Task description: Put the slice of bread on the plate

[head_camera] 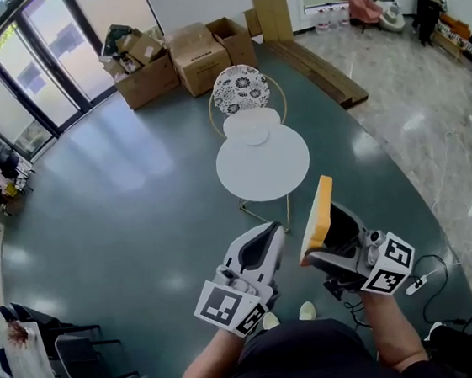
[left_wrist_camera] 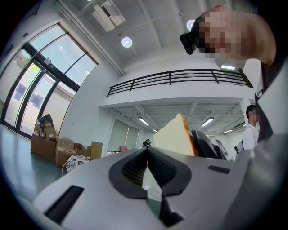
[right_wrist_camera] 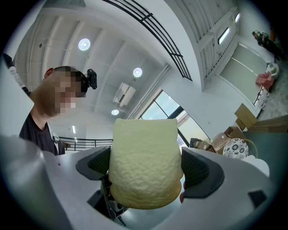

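A slice of bread with a pale face and a brown crust stands upright in my right gripper, close to my body and well short of the table. In the right gripper view the bread fills the gap, with both pads of my right gripper pressed on its sides. My left gripper is beside it, shut and empty; in its own view the jaws of the left gripper meet, and the bread shows behind. A white plate lies at the far edge of the round white table.
A wire chair with a patterned seat stands just behind the table. Cardboard boxes are stacked further back by the glass doors. A cable and plug strip lie on the floor at my right. Dark chairs stand at lower left.
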The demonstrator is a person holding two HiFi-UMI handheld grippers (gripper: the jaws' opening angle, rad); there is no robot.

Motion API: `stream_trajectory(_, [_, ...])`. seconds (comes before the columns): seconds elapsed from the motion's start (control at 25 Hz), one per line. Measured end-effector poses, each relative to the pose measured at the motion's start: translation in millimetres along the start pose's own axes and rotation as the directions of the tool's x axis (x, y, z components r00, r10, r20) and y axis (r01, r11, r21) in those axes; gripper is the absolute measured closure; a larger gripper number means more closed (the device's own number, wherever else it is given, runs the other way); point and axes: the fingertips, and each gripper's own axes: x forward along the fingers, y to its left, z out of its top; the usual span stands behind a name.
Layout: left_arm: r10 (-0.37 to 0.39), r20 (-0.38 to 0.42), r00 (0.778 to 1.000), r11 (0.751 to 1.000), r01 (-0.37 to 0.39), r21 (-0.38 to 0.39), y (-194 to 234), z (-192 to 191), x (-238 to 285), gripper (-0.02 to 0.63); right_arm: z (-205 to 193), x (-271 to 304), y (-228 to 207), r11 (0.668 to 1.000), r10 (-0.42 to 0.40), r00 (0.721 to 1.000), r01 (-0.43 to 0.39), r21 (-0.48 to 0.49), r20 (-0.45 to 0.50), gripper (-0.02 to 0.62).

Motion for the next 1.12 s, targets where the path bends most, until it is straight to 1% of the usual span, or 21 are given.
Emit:
stream_trajectory(0.92, [0.071,-0.006,0.997,0.997,-0.071,0.026,-30,-15,29,0.598,24,-41,-21,0.999,0.038,0.999,-0.038,0.027,0.004,0.103])
stream_trajectory(1.12, [0.085,-0.014,0.996,0.996,-0.084,0.023,-28,-18,33,0.598,26,-39,-25,0.998,0.049,0.999,-0.049,0.035,0.001,0.103])
